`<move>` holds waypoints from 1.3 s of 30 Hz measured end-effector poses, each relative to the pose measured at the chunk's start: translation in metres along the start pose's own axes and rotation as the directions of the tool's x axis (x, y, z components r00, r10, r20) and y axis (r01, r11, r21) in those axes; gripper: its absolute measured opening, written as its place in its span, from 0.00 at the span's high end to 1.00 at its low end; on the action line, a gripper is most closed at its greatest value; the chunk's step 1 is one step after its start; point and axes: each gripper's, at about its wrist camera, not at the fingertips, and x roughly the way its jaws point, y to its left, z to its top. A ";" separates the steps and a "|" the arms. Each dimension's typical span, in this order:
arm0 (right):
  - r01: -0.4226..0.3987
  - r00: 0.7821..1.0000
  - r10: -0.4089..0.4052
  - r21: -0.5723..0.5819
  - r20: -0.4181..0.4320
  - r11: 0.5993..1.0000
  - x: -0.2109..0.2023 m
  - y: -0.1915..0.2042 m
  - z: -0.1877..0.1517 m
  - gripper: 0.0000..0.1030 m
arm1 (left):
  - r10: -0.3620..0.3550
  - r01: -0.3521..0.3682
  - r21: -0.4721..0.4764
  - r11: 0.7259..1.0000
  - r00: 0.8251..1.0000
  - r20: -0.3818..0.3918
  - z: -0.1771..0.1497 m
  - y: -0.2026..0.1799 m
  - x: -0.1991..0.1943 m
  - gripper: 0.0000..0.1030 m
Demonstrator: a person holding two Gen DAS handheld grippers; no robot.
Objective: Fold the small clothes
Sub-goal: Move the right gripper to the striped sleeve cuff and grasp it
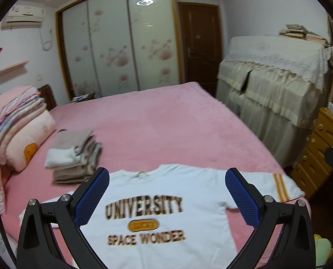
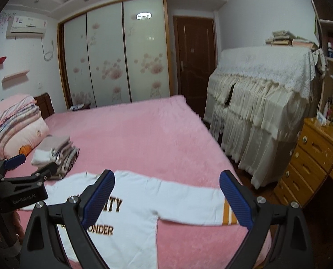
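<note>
White sweatshirt (image 1: 166, 192) lies flat, print up, on the pink bed (image 1: 157, 123), near the folded stack (image 1: 74, 154). Left gripper (image 1: 167, 196) and right gripper (image 2: 167, 198) hover spread, empty. Pinch the striped sleeve (image 2: 228, 211) at its cuff; fold inward smoothly.

Black tool (image 1: 167, 179) frames, blue ribbed pads (image 1: 92, 198), silver screws.
</note>
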 end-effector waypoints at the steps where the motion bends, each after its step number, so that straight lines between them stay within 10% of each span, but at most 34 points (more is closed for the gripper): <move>1: 0.013 1.000 -0.013 0.000 0.015 1.000 -0.001 -0.005 0.003 0.07 | -0.020 0.020 -0.006 1.000 1.000 -0.002 0.003 -0.002 0.001 0.00; 19: 0.225 0.972 -0.215 0.106 -0.100 0.969 0.063 -0.141 -0.036 0.15 | -0.169 0.178 0.064 0.982 0.978 -0.124 -0.002 -0.137 0.119 0.00; 39: 0.245 0.900 -0.023 0.459 -0.436 0.854 0.166 -0.272 -0.187 0.40 | -0.202 0.277 0.249 0.928 0.936 -0.287 -0.103 -0.321 0.243 0.00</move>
